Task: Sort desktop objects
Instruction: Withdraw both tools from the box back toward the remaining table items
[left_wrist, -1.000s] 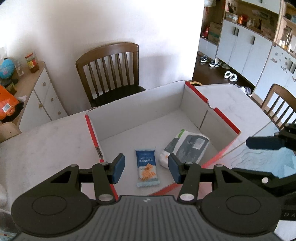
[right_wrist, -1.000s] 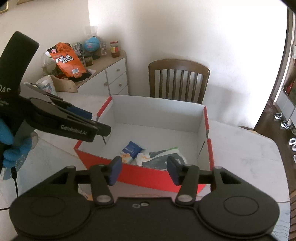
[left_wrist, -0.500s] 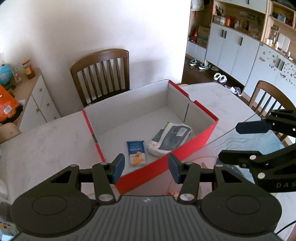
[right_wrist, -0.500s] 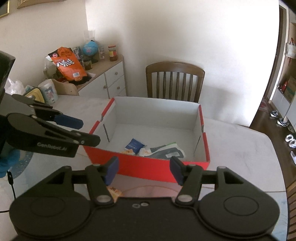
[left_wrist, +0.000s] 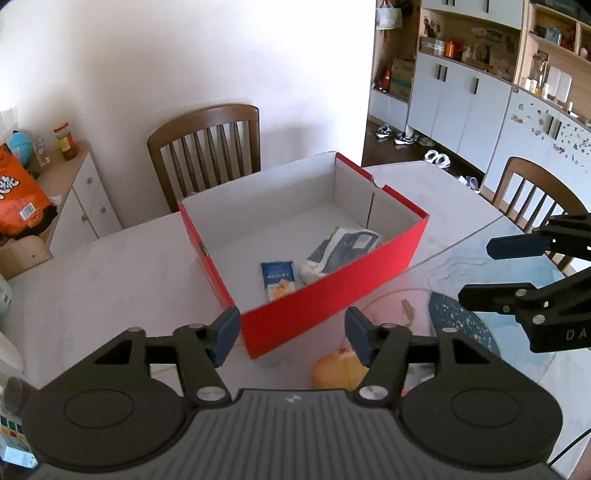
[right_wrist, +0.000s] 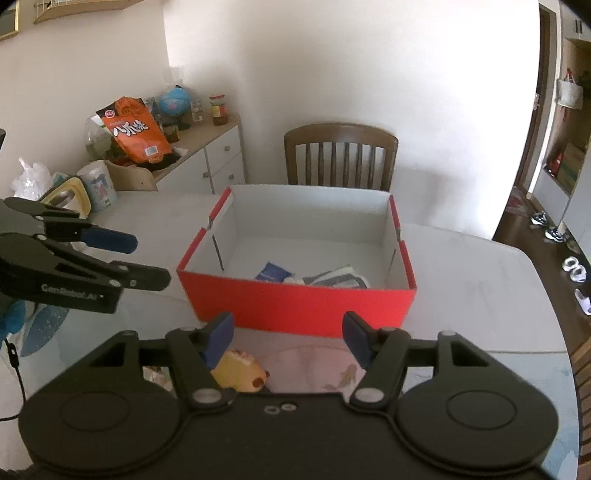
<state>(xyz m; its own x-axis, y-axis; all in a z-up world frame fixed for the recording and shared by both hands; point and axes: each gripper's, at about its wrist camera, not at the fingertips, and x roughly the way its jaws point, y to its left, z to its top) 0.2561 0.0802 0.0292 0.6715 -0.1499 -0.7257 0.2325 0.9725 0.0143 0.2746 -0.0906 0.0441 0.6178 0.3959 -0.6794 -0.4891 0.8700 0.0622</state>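
A red box with white inside (left_wrist: 332, 291) (right_wrist: 295, 306) stands on the table. In it lie a small blue snack packet (left_wrist: 277, 277) (right_wrist: 271, 272) and a grey-and-white pouch (left_wrist: 340, 249) (right_wrist: 338, 278). A yellow-orange snack pack (left_wrist: 334, 371) (right_wrist: 240, 371) lies on the table in front of the box, partly hidden by my grippers. My left gripper (left_wrist: 291, 334) is open and empty, near the box's front corner. My right gripper (right_wrist: 288, 338) is open and empty, in front of the box. Each gripper shows in the other's view: the right (left_wrist: 513, 269), the left (right_wrist: 118, 258).
The table (left_wrist: 110, 280) is pale marble with a blue-patterned mat (left_wrist: 472, 332) on the right. A wooden chair (left_wrist: 207, 147) stands behind the box, another (left_wrist: 532, 192) at the right. A white sideboard (right_wrist: 207, 155) with an orange bag (right_wrist: 135, 134) is at the left.
Both grippers have drawn back and away from the box, which now looks smaller. The yellow-orange pack has come into view below them. Both stay open.
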